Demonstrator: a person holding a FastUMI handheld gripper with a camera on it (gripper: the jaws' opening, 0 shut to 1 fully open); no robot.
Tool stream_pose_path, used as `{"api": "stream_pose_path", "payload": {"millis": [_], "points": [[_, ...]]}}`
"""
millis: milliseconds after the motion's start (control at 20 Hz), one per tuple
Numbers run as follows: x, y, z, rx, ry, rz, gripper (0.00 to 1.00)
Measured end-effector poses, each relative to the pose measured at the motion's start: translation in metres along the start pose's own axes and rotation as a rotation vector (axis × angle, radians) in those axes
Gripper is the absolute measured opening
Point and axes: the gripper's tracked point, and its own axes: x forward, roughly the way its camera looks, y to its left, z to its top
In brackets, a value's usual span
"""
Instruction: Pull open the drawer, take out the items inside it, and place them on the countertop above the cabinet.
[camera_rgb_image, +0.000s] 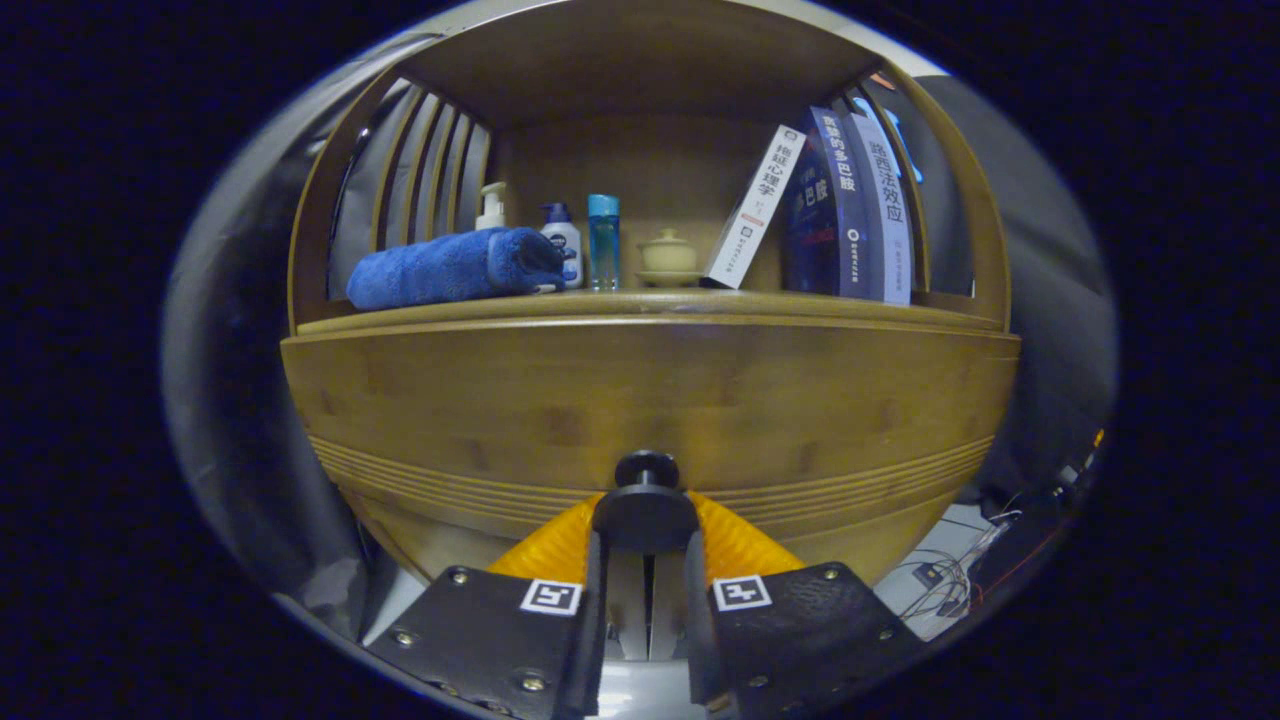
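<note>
A wooden cabinet fills the view, with its drawer front (650, 400) straight ahead of me. The drawer's round black knob (646, 500) sits between my two orange fingers (560, 548), and both fingers press on its sides. My gripper (646, 520) is shut on the knob. The drawer looks closed or barely out; its inside is hidden. Above the drawer runs the countertop (650, 308), the floor of an open shelf.
On the countertop lie a rolled blue towel (450, 268), a pump bottle (491, 206), a white and blue bottle (563, 243), a blue tumbler (603, 240), a small lidded cup (668, 257) and several books (840, 205) leaning right. Cables (950, 580) lie on the floor, lower right.
</note>
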Motion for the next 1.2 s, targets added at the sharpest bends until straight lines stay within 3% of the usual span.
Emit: {"api": "stream_pose_path", "payload": {"millis": [100, 350, 550, 700, 1000, 1200], "points": [[-0.002, -0.001, -0.002, 0.011, 0.018, -0.013, 0.34], [-0.013, 0.002, 0.016, 0.03, -0.053, -0.026, 0.47], [-0.006, -0.003, 0.014, 0.054, -0.032, -0.021, 0.47], [-0.003, 0.0, 0.011, 0.08, -0.028, 0.028, 0.41], [-0.018, 0.0, 0.012, 0.009, -0.075, 0.011, 0.28], [-0.05, -0.004, 0.004, 0.012, -0.069, 0.001, 0.28]]}}
